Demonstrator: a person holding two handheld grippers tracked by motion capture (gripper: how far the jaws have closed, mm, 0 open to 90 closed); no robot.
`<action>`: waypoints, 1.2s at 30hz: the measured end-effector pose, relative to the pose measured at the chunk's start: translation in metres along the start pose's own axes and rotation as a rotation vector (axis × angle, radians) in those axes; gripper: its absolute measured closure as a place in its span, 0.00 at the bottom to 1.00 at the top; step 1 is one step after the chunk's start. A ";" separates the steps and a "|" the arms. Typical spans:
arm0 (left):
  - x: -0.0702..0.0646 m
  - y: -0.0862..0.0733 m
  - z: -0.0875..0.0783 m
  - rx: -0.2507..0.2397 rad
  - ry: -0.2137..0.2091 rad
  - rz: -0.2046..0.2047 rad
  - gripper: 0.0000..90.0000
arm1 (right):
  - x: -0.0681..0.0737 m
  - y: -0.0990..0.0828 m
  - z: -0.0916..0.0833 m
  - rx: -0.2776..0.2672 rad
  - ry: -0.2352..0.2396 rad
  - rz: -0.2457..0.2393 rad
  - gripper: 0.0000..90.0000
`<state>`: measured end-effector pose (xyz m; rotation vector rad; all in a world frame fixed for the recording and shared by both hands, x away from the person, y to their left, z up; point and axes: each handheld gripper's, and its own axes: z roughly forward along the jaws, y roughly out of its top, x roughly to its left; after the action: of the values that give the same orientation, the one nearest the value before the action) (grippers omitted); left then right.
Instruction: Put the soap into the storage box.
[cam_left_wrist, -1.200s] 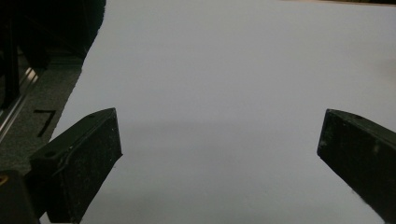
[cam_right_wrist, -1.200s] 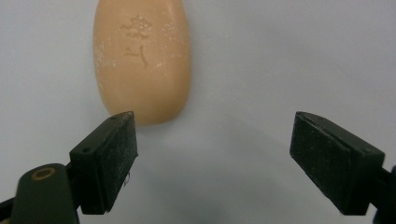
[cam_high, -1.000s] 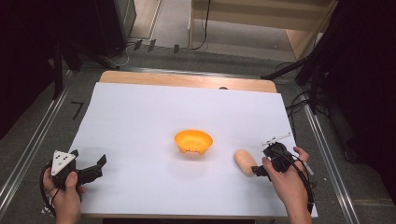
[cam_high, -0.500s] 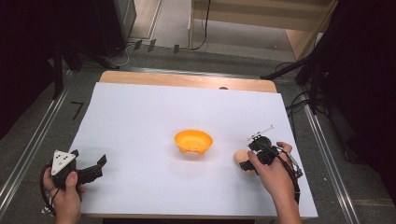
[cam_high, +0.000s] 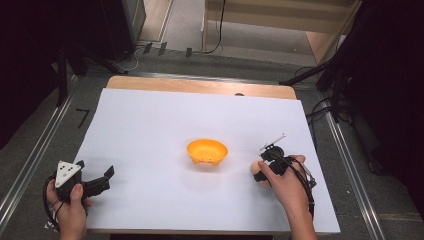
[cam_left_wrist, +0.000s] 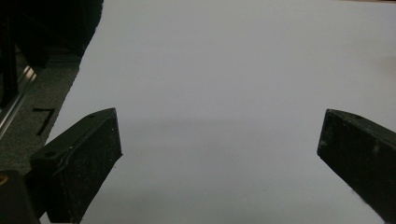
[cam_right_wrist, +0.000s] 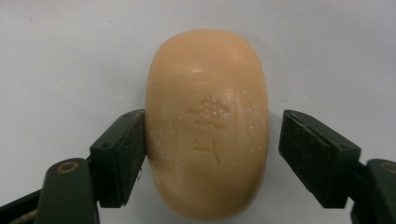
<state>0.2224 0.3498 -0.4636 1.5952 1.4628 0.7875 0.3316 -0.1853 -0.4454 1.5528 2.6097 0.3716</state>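
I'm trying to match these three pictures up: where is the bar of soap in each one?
High view: the soap bar lies right of the orange bowl, under the right gripper.
Left gripper view: not there.
Right gripper view: centre, between the fingers.
Shared landmark: the white table sheet.

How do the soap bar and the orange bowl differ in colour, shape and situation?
The soap bar is pale peach, while the orange bowl is bright orange. The soap bar is a solid rounded oval lying flat; the orange bowl is hollow and open upward. The soap bar sits between the jaws of the right claw, which have just been closing; the orange bowl stands free. Both rest on the white table.
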 end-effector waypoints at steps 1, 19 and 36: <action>0.000 0.000 0.000 0.000 -0.001 0.000 0.00 | 0.000 0.000 0.001 -0.001 0.001 -0.003 0.31; 0.000 0.000 0.000 -0.001 -0.003 0.000 0.00 | 0.006 0.000 0.007 0.010 -0.031 -0.009 0.36; 0.000 0.000 0.000 0.002 -0.004 0.002 0.00 | 0.003 -0.005 0.003 -0.036 0.007 -0.051 0.37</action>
<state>0.2225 0.3495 -0.4636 1.5990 1.4598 0.7844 0.3266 -0.1846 -0.4492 1.4740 2.6266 0.4182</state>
